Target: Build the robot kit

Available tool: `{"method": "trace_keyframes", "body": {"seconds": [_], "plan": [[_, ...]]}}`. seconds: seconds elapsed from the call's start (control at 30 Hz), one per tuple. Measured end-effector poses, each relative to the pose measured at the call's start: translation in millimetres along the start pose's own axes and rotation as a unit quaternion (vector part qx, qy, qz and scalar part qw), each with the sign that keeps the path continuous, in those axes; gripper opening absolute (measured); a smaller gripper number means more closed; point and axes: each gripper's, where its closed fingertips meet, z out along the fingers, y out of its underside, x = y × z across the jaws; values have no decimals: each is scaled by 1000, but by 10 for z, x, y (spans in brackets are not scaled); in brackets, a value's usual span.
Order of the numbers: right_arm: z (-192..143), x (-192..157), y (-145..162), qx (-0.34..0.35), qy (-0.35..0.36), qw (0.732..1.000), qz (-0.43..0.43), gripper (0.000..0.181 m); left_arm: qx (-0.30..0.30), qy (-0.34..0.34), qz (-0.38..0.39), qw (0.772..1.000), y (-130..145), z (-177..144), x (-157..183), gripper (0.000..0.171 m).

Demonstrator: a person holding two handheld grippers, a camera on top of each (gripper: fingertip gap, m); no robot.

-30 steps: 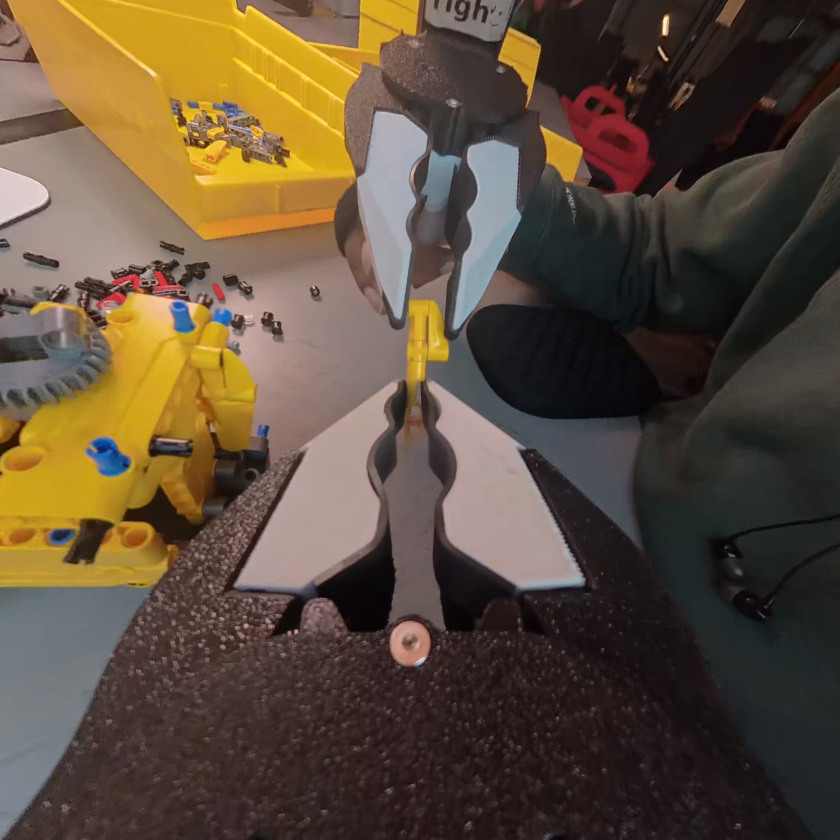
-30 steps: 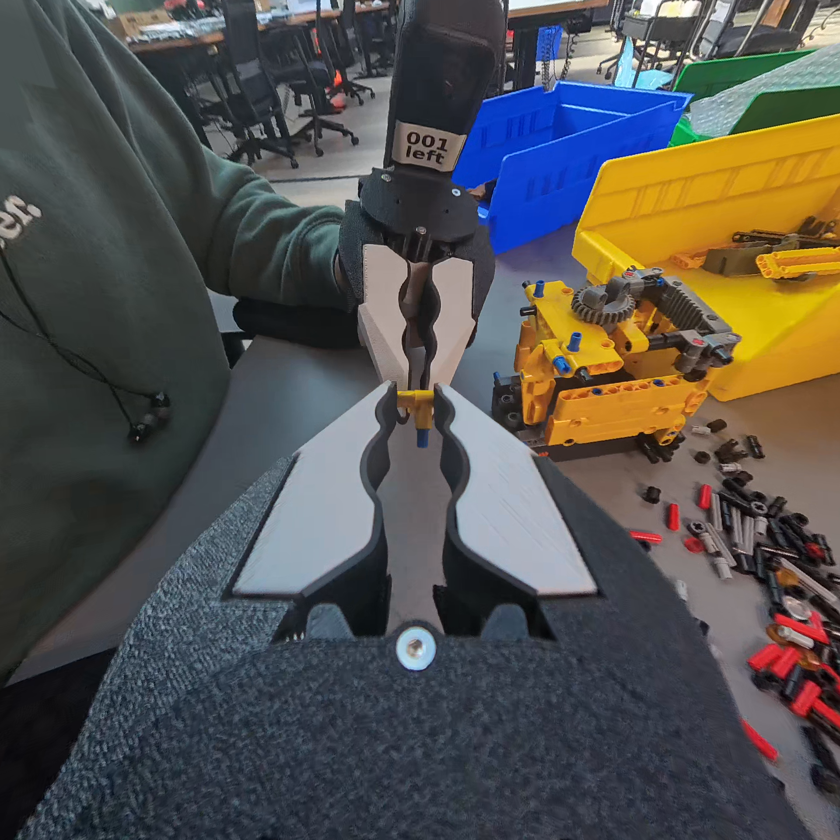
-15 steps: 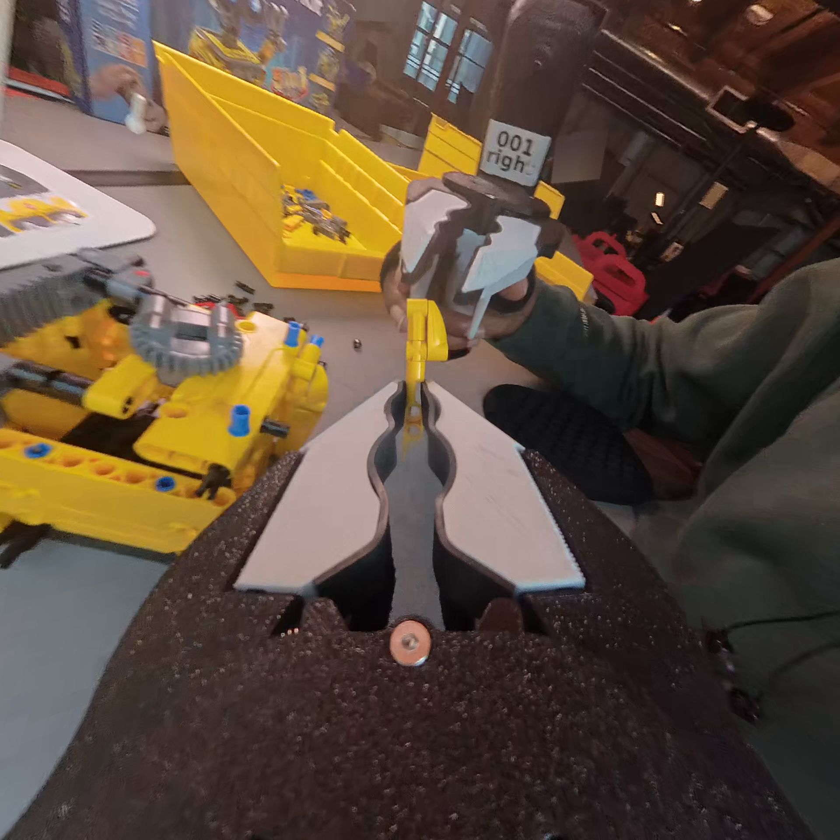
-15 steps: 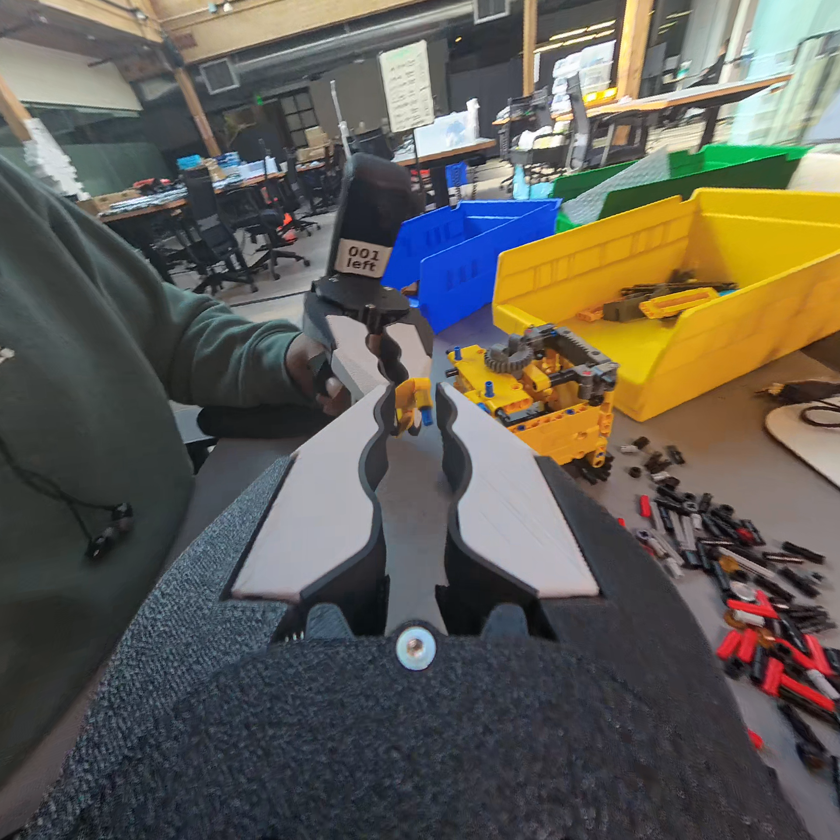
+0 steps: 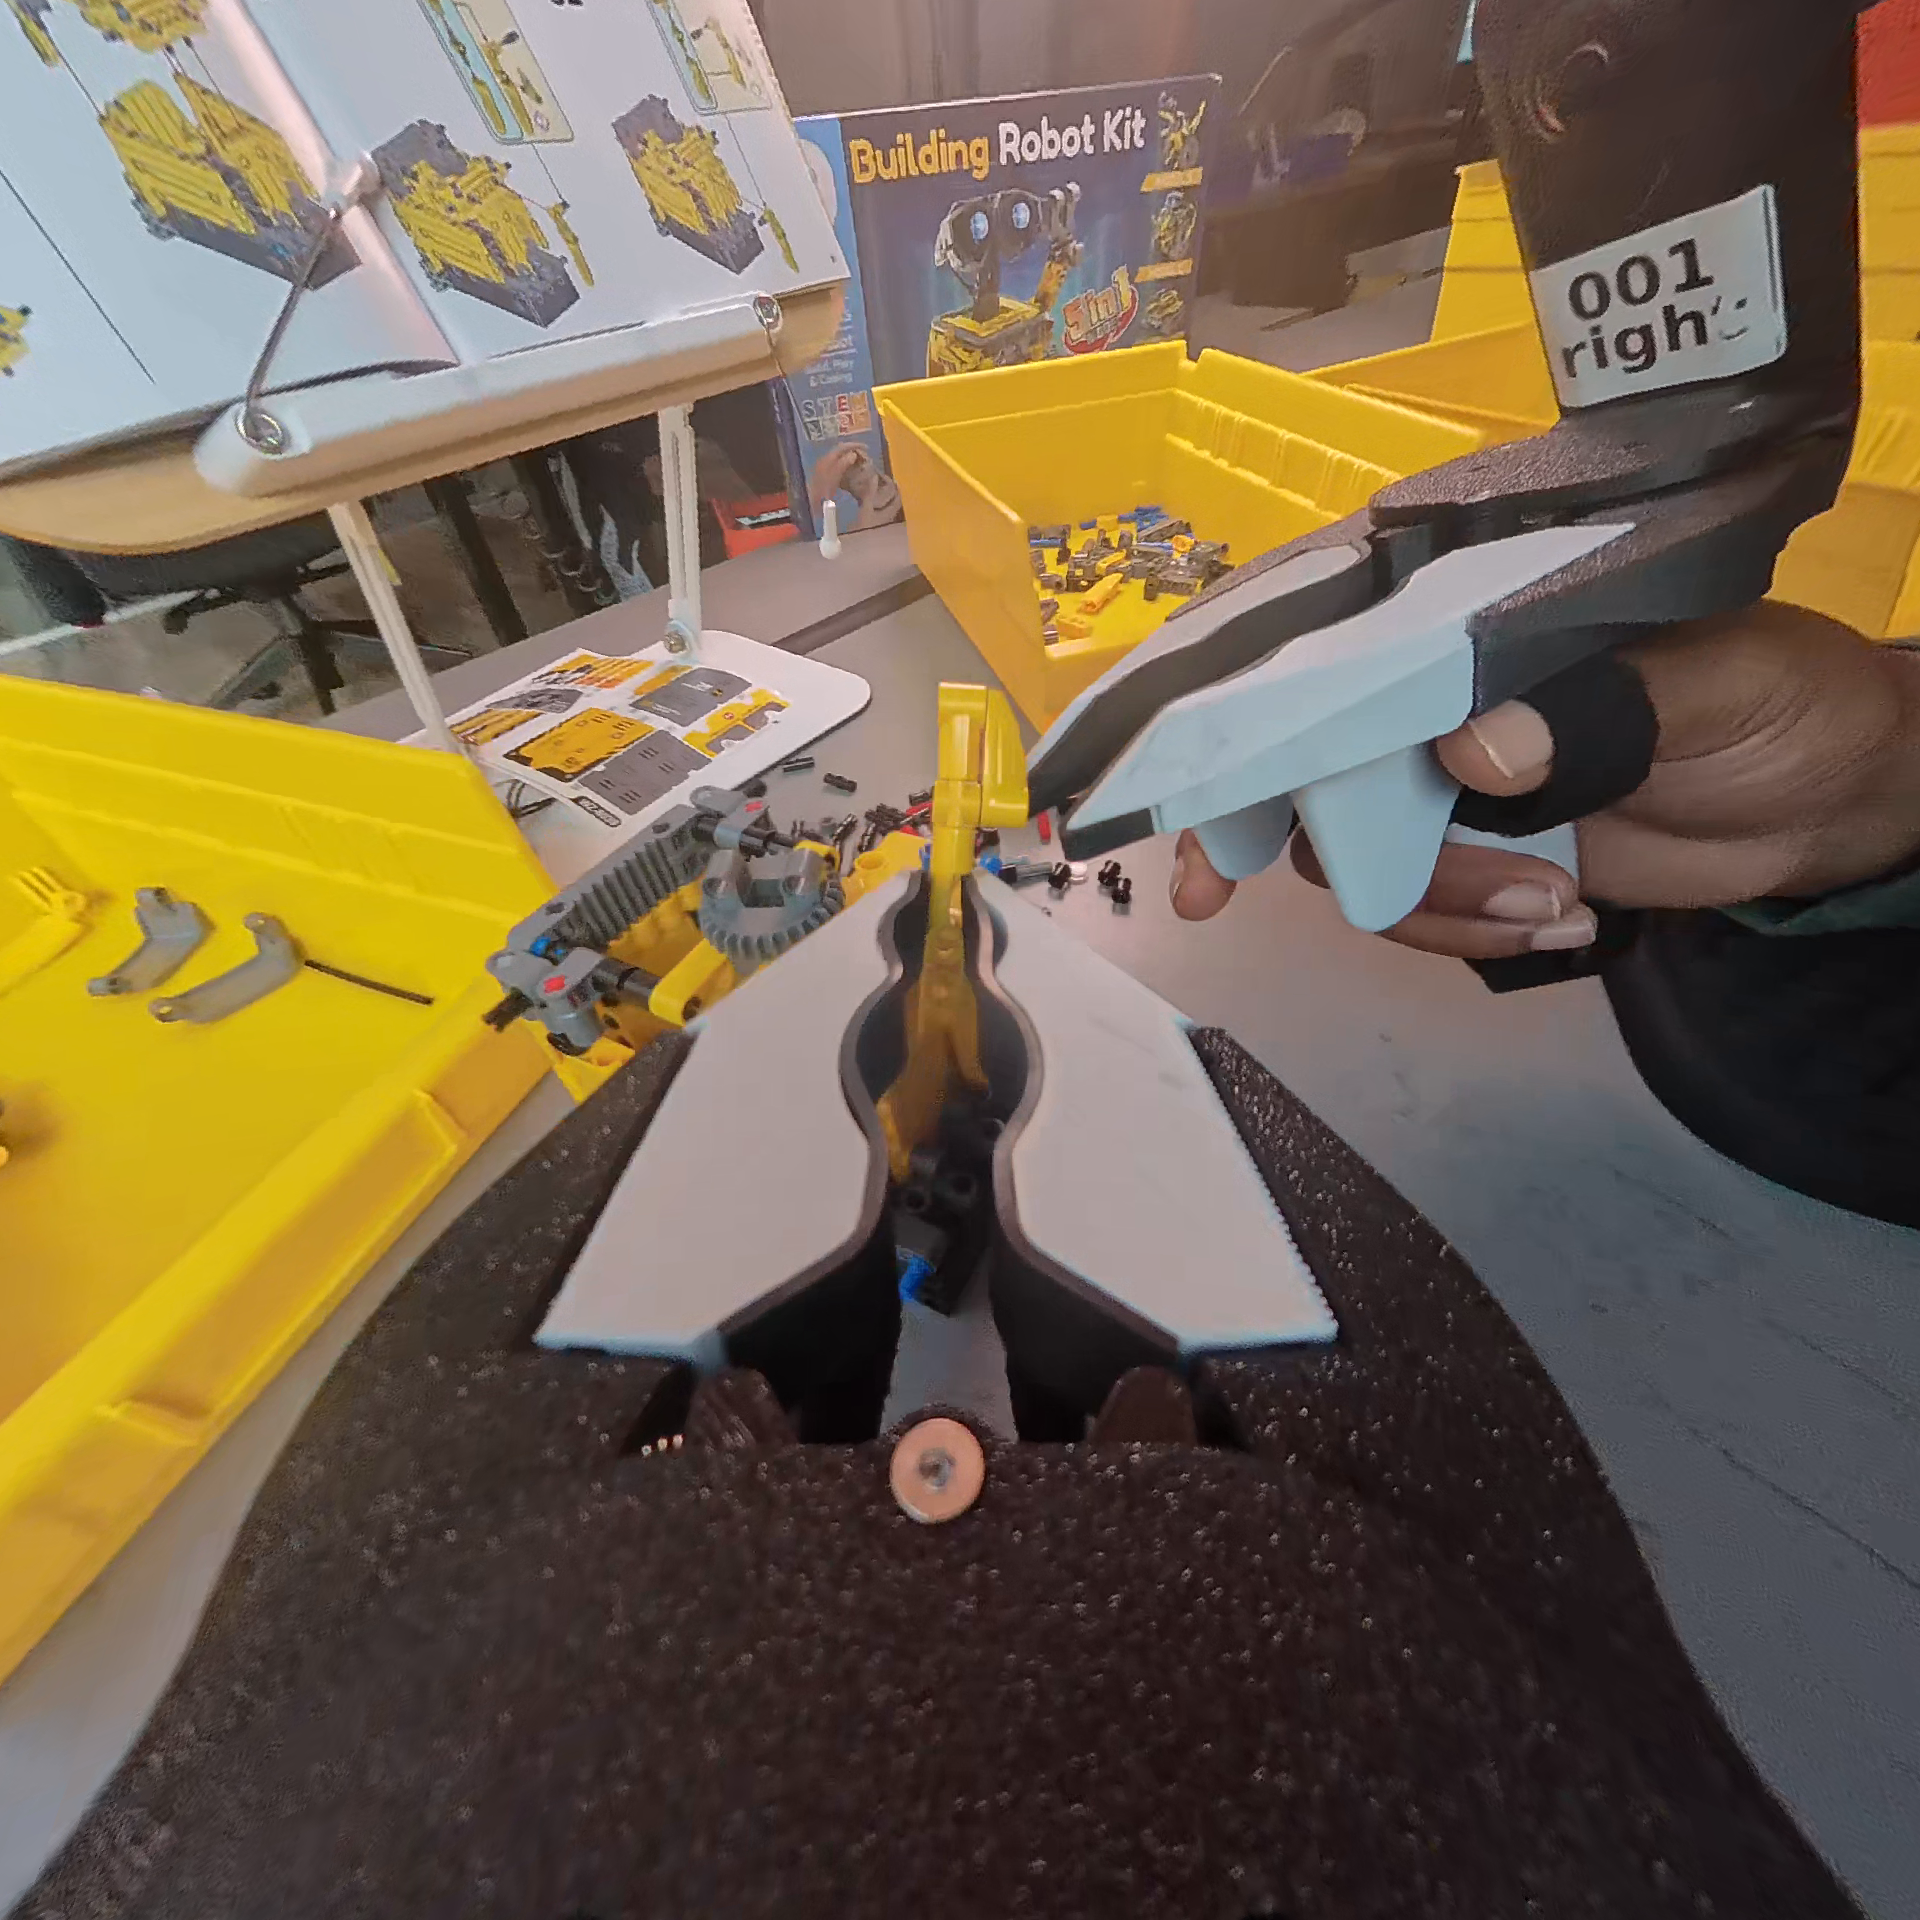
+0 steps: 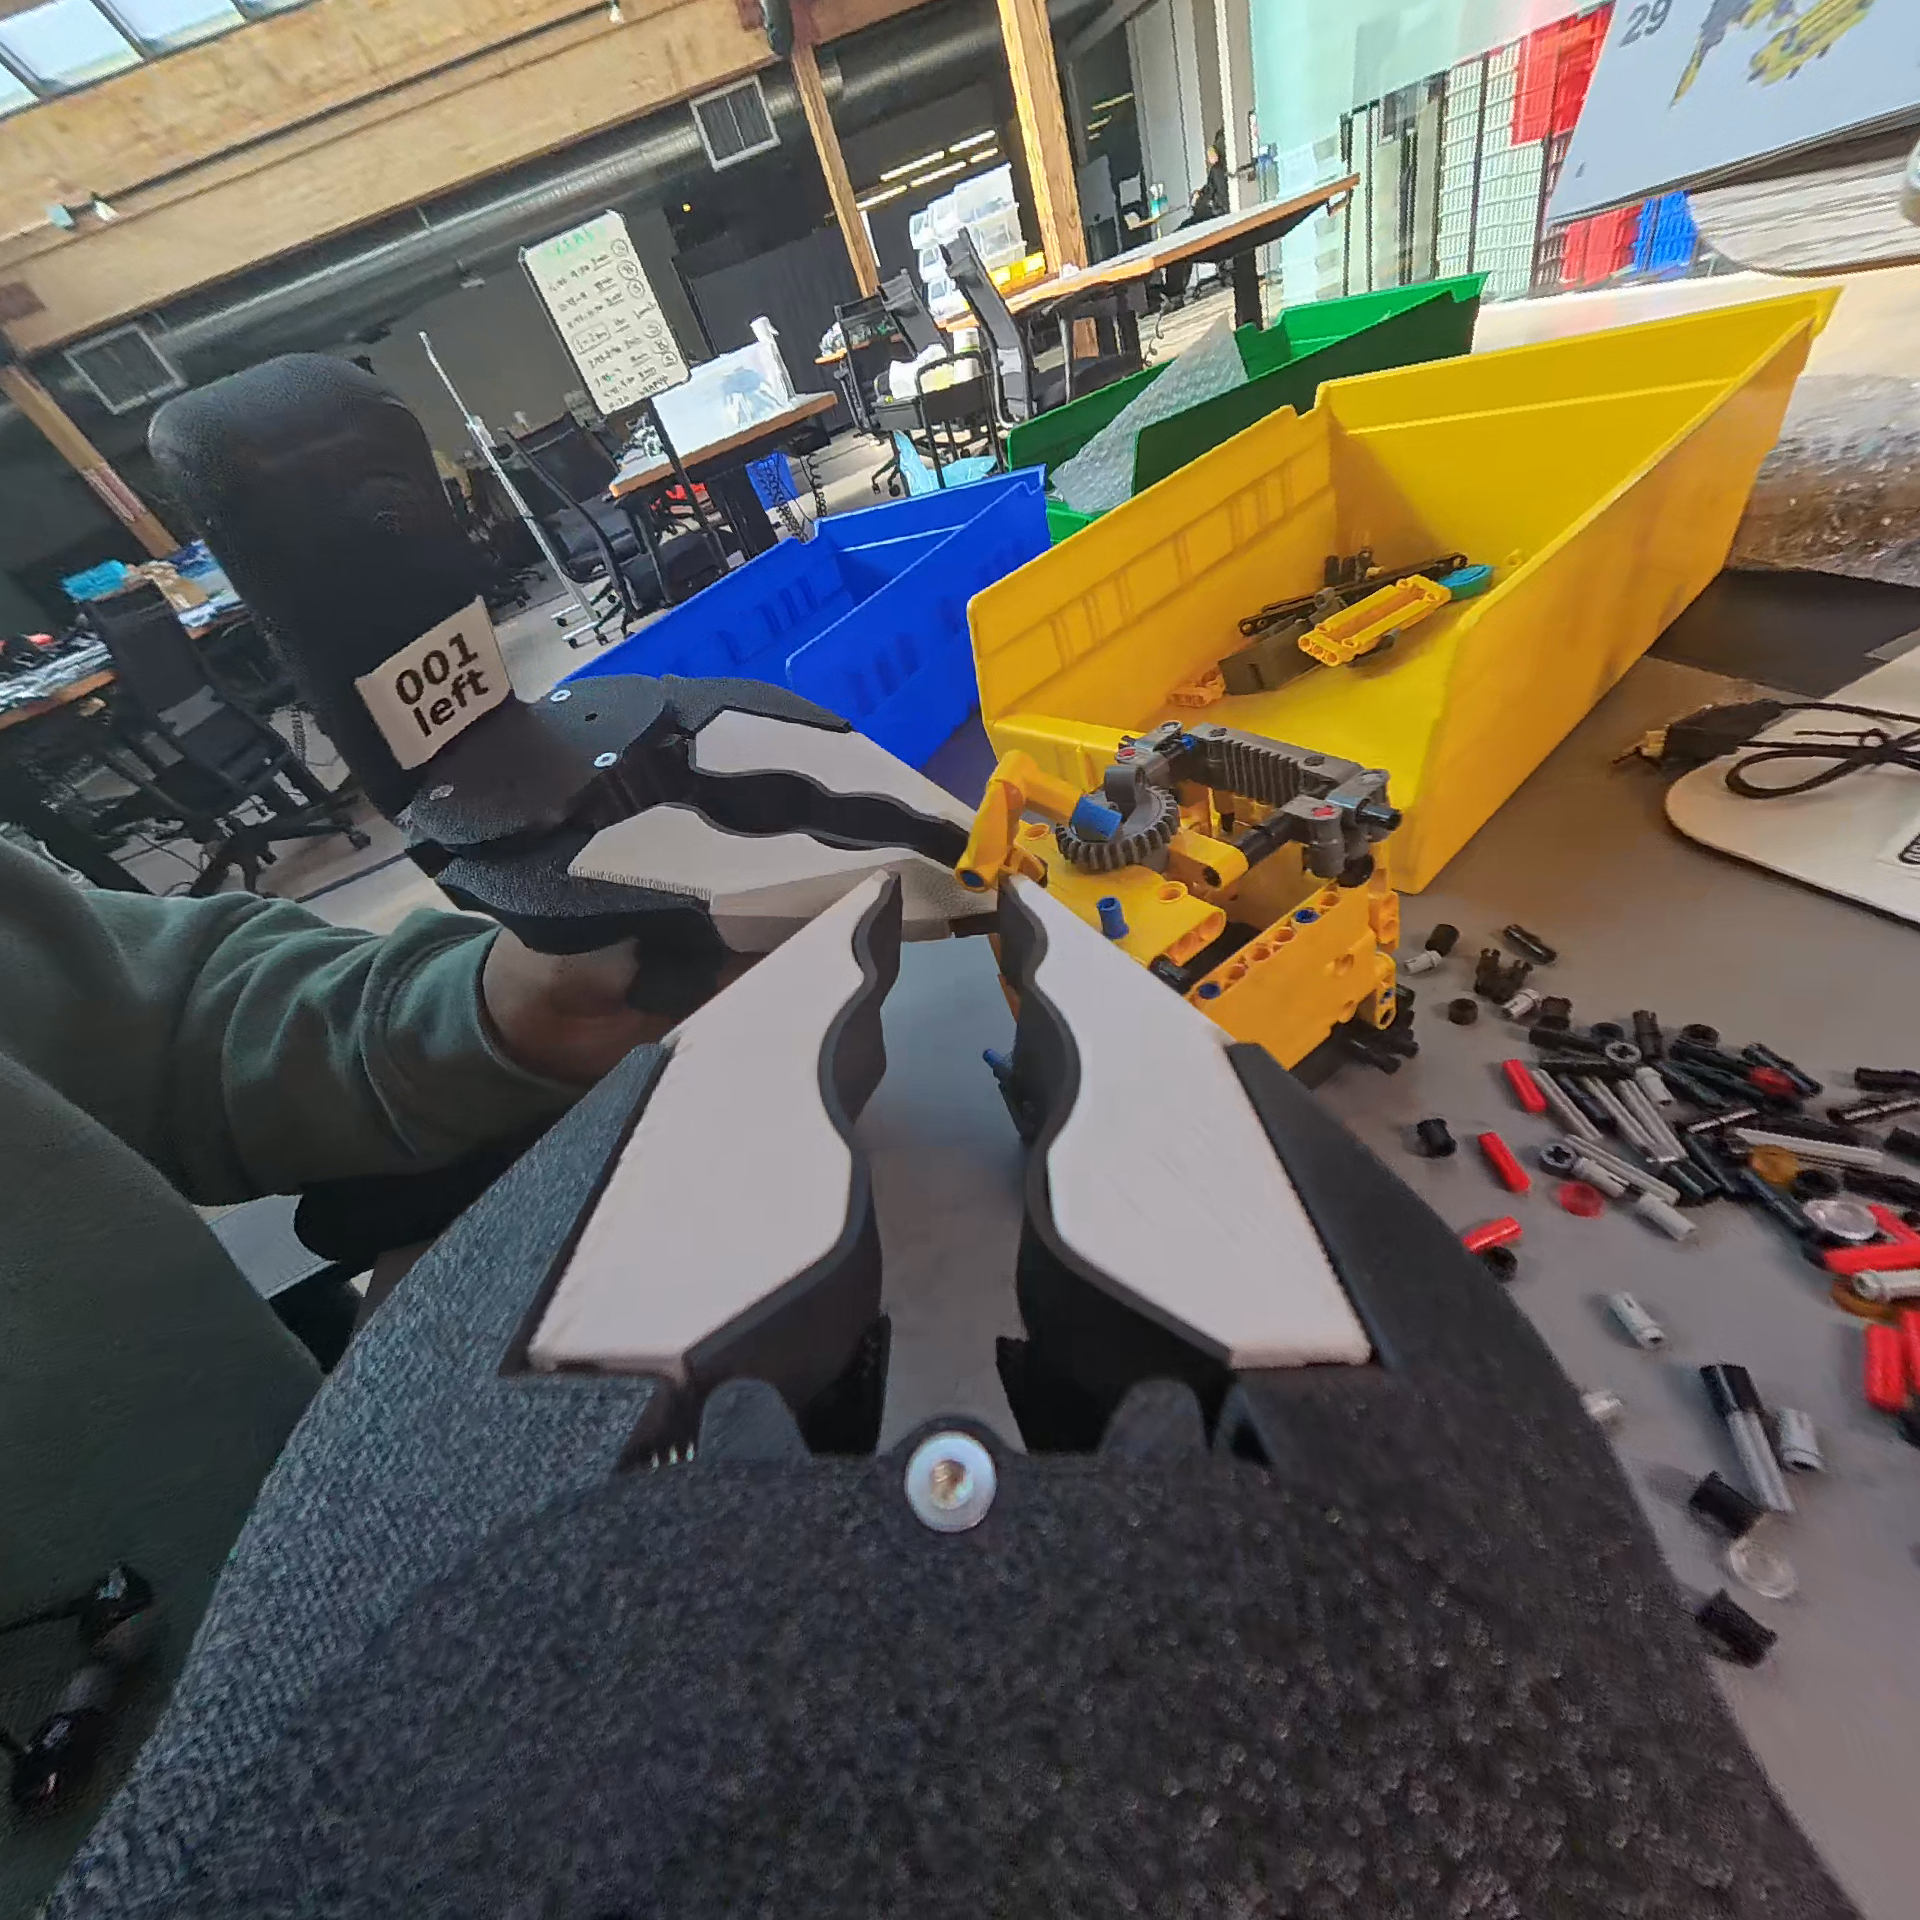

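Observation:
My left gripper (image 5: 943, 883) is shut on a slim yellow beam piece (image 5: 971, 758) that sticks up past its fingertips. In the right wrist view the piece (image 6: 997, 810) shows a blue pin end at its lower tip. My right gripper (image 6: 948, 894) is open with a narrow gap and holds nothing. Its tips sit right beside the piece, and the left gripper (image 6: 956, 842) comes in from the left. In the left wrist view the right gripper (image 5: 1044, 800) reaches in from the right. A half-built yellow model (image 6: 1247, 904) with a grey gear stands just beyond, also in the left wrist view (image 5: 665, 935).
Loose black, grey and red pins (image 6: 1662, 1122) lie right of the model. A yellow bin (image 6: 1507, 623) and a blue bin (image 6: 883, 623) stand behind it. A yellow tray (image 5: 260, 1039) holds grey parts. An instruction booklet on a stand (image 5: 416, 208) and a kit box (image 5: 1029, 229) stand at the back. The tips of both grippers are at nearly the same place.
Both grippers have swung toward the model and the bins. The right gripper now meets the yellow piece from the side instead of head-on. The left gripper still holds the piece.

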Motion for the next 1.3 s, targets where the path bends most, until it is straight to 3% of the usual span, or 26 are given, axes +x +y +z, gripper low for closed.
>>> {"method": "trace_keyframes", "body": {"seconds": [0.1, 0.27, 0.47, 0.7, 1.3], "plan": [[-7, 25, -30, 14, 11, 1000, 2, 7, -9, -30, 51, 998, -6, 7, 11, 5], [-14, 43, -41, 18, 11, 1000, 13, 7, -20, -70, 119, 990, -21, 19, 38, 4], [-12, 52, 22, 2, -7, 999, 32, 6, -26, -69, 133, 988, 4, -1, 30, 7], [-10, 8, 20, -3, -21, 999, 33, 6, -33, -98, 243, 964, -17, -46, 38, 5], [-6, -50, 33, -7, -34, 999, 13, 6, -29, -102, 254, 961, -71, -81, 61, 5]]}}
